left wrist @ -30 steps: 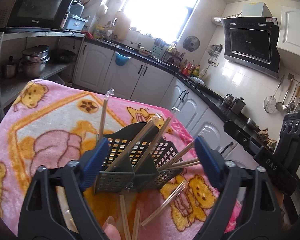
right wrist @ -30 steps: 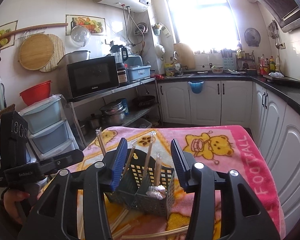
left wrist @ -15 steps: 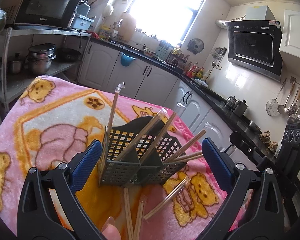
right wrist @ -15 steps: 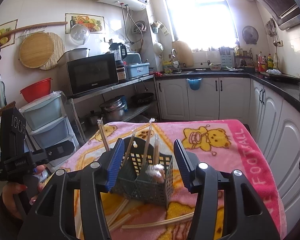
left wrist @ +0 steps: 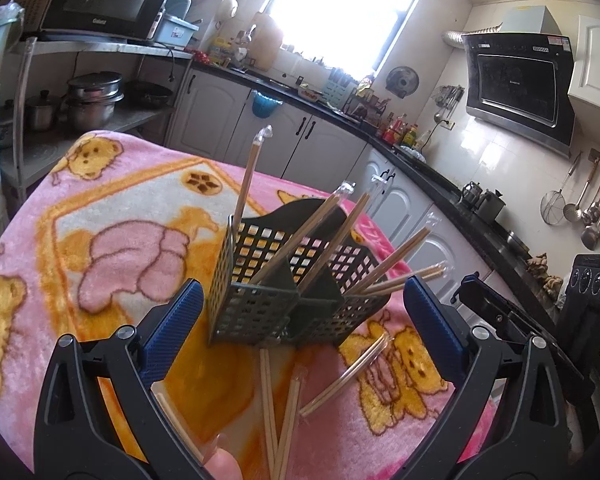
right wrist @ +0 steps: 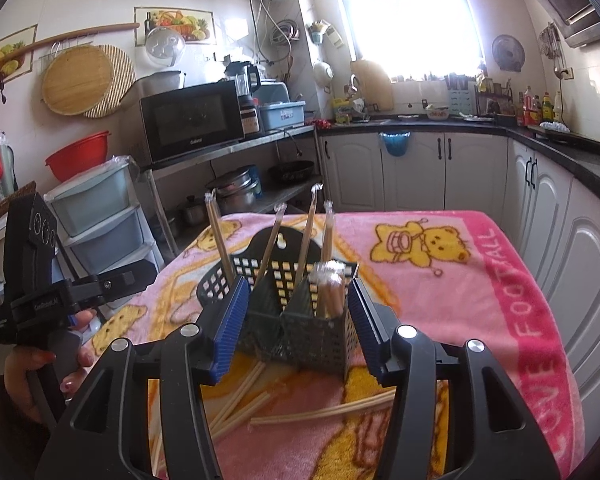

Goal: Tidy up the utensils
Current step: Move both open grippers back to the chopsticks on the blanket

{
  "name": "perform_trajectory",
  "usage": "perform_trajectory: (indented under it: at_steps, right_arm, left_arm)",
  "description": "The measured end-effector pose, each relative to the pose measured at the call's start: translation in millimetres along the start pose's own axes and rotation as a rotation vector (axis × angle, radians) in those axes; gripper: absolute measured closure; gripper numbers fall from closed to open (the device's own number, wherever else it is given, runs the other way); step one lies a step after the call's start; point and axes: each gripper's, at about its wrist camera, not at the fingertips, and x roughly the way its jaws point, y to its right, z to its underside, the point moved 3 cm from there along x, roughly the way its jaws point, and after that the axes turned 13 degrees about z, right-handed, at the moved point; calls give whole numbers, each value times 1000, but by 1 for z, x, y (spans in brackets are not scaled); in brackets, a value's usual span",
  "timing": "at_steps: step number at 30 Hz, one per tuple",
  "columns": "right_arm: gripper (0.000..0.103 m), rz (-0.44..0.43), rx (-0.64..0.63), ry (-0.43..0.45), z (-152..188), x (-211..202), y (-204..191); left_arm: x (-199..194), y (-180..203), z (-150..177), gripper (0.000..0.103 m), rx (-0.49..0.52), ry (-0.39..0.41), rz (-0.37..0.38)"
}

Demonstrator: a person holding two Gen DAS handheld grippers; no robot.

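Note:
A dark grid utensil caddy (left wrist: 284, 280) stands on the pink bear blanket (left wrist: 100, 208), with several wrapped chopstick pairs (left wrist: 250, 176) sticking up from its compartments. More wrapped chopsticks (left wrist: 284, 408) lie loose on the blanket in front of it. My left gripper (left wrist: 300, 332) is open and empty, its jaws wide apart just short of the caddy. In the right wrist view the caddy (right wrist: 296, 312) sits between the fingers of my open, empty right gripper (right wrist: 296, 332), and loose chopsticks (right wrist: 320, 412) lie below. The left gripper's body (right wrist: 40, 292) shows at the left.
The blanket-covered table (right wrist: 500, 288) is ringed by white kitchen cabinets (right wrist: 444, 168) and a black counter (left wrist: 440, 172). A metal shelf with a microwave (right wrist: 192, 120) and pots (left wrist: 92, 96) stands at the left. Plastic drawers (right wrist: 100, 216) stand beside it.
Both grippers have drawn back a little from the caddy. The left gripper's jaws have opened wider. The caddy and chopsticks have stayed in place.

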Motion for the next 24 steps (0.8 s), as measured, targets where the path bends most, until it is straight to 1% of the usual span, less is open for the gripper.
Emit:
perform_trajectory:
  at_steps: [10, 24]
  right_arm:
    - [53, -15, -10, -74, 26, 10, -7]
    - [53, -55, -36, -161, 53, 27, -26]
  left_arm:
    - [4, -13, 24, 11, -25, -56, -29]
    - [0, -30, 44, 11, -57, -95, -69]
